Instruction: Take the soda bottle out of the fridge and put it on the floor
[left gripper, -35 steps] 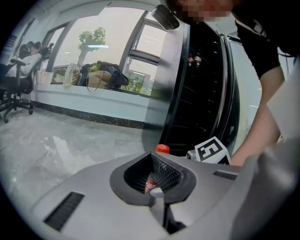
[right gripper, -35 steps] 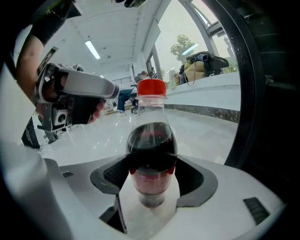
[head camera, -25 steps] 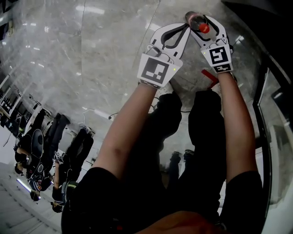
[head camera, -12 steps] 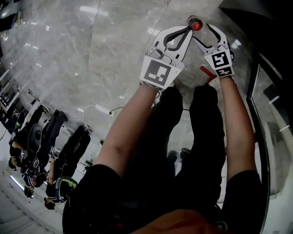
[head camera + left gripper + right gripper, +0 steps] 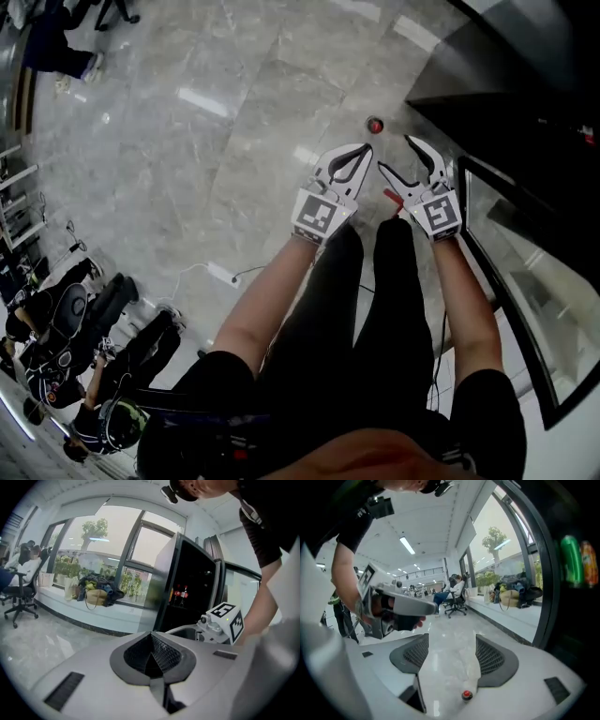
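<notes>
- The soda bottle (image 5: 375, 125) stands upright on the grey marble floor (image 5: 187, 169), its red cap facing up, just in front of the dark fridge (image 5: 506, 84).
- In the right gripper view the bottle's red cap (image 5: 466, 695) shows low in the gap between the fingers, down on the floor and touching neither of them.
- The right gripper (image 5: 396, 155) hangs above the floor, short of the bottle and clear of it. Its fingers (image 5: 494, 658) are spread wide with nothing between them but bare floor.
- The left gripper (image 5: 366, 148) hangs just beside the right one, also off the bottle. In its own view its fingers (image 5: 161, 651) are pressed together, gripping nothing.
- The person's bare forearms reach down to both grippers over dark trousers.
- The fridge door (image 5: 525, 272) stands open at the person's right, with its glass pane showing.
- Inside the fridge, the left gripper view shows red-capped bottles (image 5: 180, 594) on a shelf, and the right gripper view shows a green bottle (image 5: 569, 564) beside an orange one (image 5: 588, 564).
- A white power strip (image 5: 223, 274) with its cable lies on the floor well to the left.
- An office chair (image 5: 18, 597) and a pile of bags (image 5: 96, 590) stand by the windows.
</notes>
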{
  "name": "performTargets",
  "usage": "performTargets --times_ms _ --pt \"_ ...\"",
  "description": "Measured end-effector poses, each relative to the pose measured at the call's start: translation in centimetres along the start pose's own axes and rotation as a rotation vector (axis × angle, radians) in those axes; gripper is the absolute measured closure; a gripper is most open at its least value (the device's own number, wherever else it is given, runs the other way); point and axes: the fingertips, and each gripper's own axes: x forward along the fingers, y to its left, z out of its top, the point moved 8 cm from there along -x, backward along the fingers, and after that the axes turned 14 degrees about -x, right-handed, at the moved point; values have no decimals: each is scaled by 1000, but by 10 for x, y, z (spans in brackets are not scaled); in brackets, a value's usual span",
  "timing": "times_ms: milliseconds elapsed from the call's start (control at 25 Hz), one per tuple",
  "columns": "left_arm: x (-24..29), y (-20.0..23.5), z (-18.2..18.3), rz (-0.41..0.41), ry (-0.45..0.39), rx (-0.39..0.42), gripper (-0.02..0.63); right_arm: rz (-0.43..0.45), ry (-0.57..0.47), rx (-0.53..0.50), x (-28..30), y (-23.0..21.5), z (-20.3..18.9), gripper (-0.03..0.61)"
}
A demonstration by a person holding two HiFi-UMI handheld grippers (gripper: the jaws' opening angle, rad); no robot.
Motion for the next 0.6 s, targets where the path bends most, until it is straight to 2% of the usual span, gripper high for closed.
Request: performTargets --times_ms 120,200,320,440,600 --pt "-41 -43 44 -31 9 6 618 -21 -76 37 -53 15 80 268" --pt "-70 -75 78 -63 16 15 619 -25 -108 23 -89 28 130 270" --pt "-96 -113 139 -150 7 75 620 -47 -149 -4 -126 31 203 281" --pt "-125 -155 184 -248 5 121 618 -60 -188 15 -167 42 260 328" --pt "-174 -206 228 -330 7 156 618 -42 -224 31 -216 76 322 419"
